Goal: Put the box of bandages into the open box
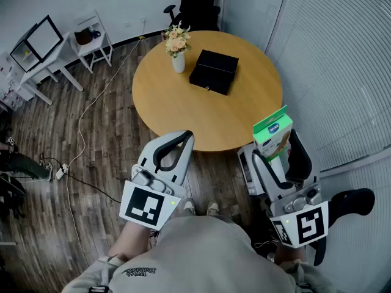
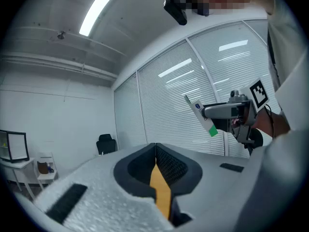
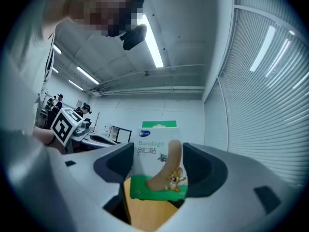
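The right gripper [image 1: 278,154] is clamping one flat cardboard bandage box [image 1: 273,132], glossy white and green, upright between its wide-set grey jaws. The box is hanging in the air just off the rim of the one round, smooth wooden table [image 1: 177,112]. The left gripper [image 1: 185,137] is pressing its ribbed dark pads together on nothing. On the table are sitting one matte black rectangular box [image 1: 214,71], its lid seemingly down, and one white vase of flowers [image 1: 177,52].

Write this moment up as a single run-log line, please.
right gripper: shut on bandage box | left gripper: shut, empty | black box: on round table, apart from both grippers | step: bandage box not yet placed
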A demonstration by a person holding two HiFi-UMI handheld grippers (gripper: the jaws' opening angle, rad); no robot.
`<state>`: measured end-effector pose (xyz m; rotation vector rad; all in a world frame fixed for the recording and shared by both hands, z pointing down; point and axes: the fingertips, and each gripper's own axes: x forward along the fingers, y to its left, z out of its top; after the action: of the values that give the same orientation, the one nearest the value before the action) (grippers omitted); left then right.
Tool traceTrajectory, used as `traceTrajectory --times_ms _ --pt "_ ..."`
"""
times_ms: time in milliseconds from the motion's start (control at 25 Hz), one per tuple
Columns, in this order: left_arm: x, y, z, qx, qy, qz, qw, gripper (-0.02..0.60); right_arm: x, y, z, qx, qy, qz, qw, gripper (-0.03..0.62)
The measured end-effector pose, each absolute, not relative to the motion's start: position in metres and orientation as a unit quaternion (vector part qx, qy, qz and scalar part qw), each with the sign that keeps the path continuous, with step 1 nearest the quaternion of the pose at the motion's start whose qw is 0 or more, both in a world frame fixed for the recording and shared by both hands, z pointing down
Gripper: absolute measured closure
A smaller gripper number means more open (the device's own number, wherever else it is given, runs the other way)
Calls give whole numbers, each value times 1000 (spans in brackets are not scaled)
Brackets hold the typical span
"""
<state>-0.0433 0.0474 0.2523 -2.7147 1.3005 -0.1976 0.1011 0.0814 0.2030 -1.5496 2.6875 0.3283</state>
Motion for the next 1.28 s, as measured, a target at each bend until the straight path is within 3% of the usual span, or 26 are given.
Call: traceTrajectory --times_ms 1040,1280 --pt "-12 40 260 -886 451 -87 55 560 142 58 223 -478 876 55 30 293" --pt "-9 42 264 -883 457 -92 53 560 144 58 224 -452 890 18 62 293"
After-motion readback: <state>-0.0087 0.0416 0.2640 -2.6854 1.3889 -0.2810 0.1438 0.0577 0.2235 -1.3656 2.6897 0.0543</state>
